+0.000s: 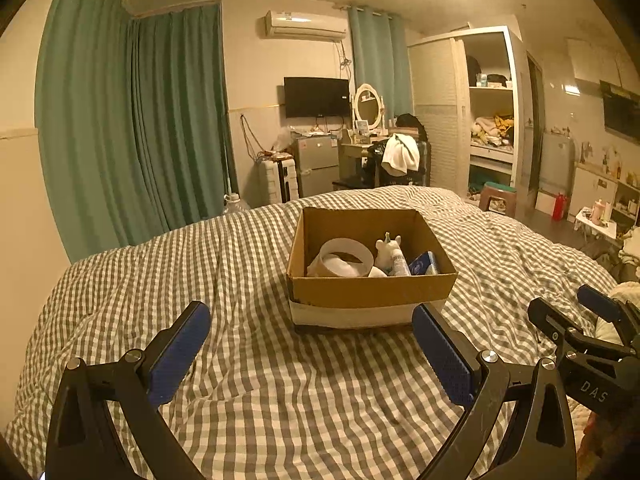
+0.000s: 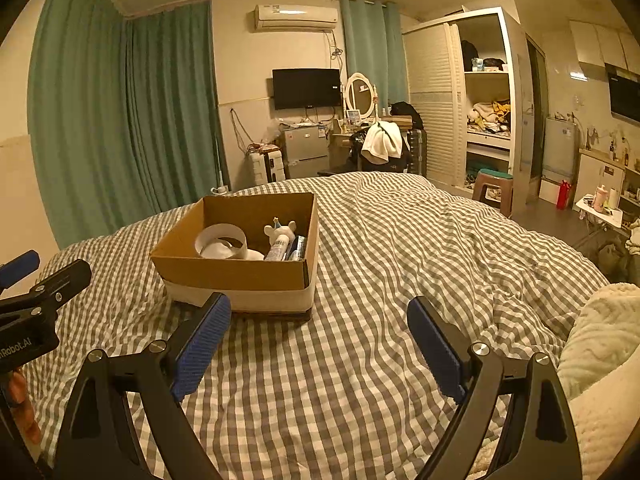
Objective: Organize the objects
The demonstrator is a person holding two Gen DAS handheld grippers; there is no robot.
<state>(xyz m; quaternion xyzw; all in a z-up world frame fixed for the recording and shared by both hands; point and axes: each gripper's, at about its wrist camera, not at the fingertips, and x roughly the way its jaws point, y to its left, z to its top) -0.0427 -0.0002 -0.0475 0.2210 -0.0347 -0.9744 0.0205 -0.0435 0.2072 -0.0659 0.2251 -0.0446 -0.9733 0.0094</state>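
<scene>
From the left wrist camera, the left tongs (image 1: 311, 340) are spread wide over the checked bedspread (image 1: 160, 280) with nothing between their blue pads. Just beyond them a cardboard box (image 1: 370, 290) sits on the bed, open at the top, with a white band around its lower part. Inside it, a wide white ring of tape or paper (image 1: 346, 258) leans at the left. To the right of the ring stands a small white unicorn figure (image 1: 387, 248), with a white tube (image 1: 400, 265) beside it and a blue packet (image 1: 422, 264) against the right wall. The right tongs (image 1: 568, 308) show at the right edge, off to the side of the box.

From the right wrist camera, the right tongs (image 2: 319, 322) are likewise spread apart and empty above the bedspread (image 2: 400, 260). The box (image 2: 236, 276) lies ahead and to the left, its near right corner close to the left pad. The ring (image 2: 221, 242), the unicorn figure (image 2: 280, 230), the tube (image 2: 278, 249) and the blue packet (image 2: 298, 247) all rest inside it. The left tongs (image 2: 44, 272) enter from the left edge. A fluffy cream blanket (image 2: 600, 340) lies at the right.
</scene>
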